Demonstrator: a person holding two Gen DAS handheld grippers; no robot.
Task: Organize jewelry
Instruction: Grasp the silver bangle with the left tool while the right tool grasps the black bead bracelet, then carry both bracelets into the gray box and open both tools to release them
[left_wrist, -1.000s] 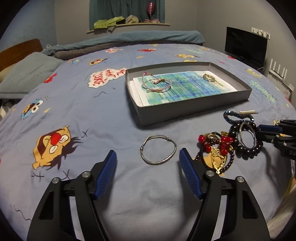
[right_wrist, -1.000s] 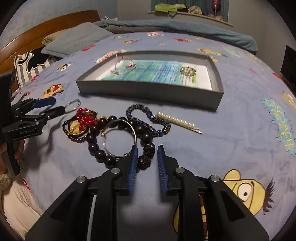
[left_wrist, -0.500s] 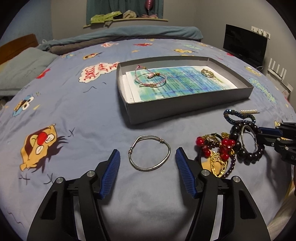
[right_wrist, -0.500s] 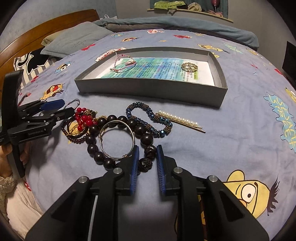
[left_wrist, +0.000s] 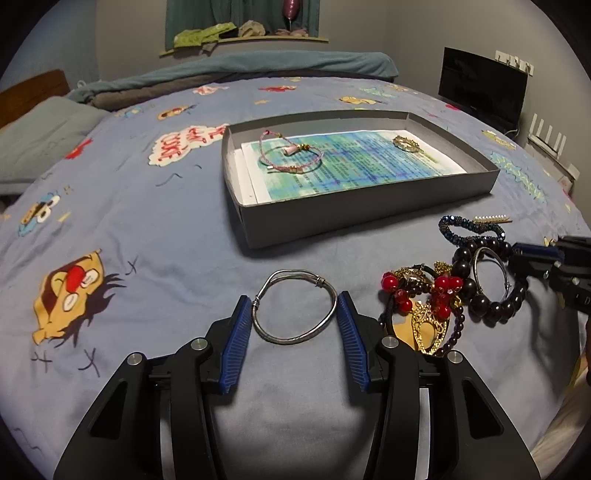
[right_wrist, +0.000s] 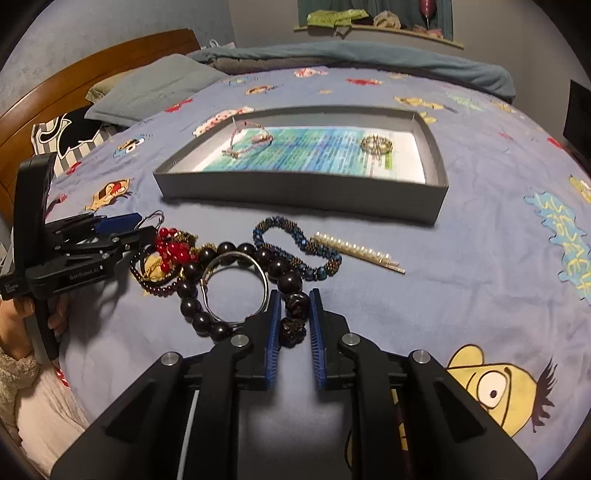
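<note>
In the left wrist view, the left gripper (left_wrist: 294, 314) was spread wide over the blue cartoon-print bedspread (left_wrist: 147, 229), its blue pads on either side of a silver bangle (left_wrist: 294, 307) that lay flat between them; the left pad looked to be touching the bangle's rim, the right one just beside it, and nothing was clamped. Beyond it sat a shallow grey box (left_wrist: 354, 221) lined with blue-green printed paper, holding a pink cord bracelet (left_wrist: 290, 157) at its left end and a small gold piece (left_wrist: 406, 144) toward the right. To the right lay a tangle of jewelry (left_wrist: 436, 299), with the right gripper reaching in at the edge. In the right wrist view, the right gripper (right_wrist: 293, 308) stood narrowly parted around the carved beads of a dark beaded bracelet (right_wrist: 288, 282); whether its pads pressed them I could not tell. A thin silver ring bangle (right_wrist: 236, 286) lay inside that bracelet, with a blue beaded bracelet (right_wrist: 295, 245) and pearl hair clip (right_wrist: 360, 253) beyond.
</note>
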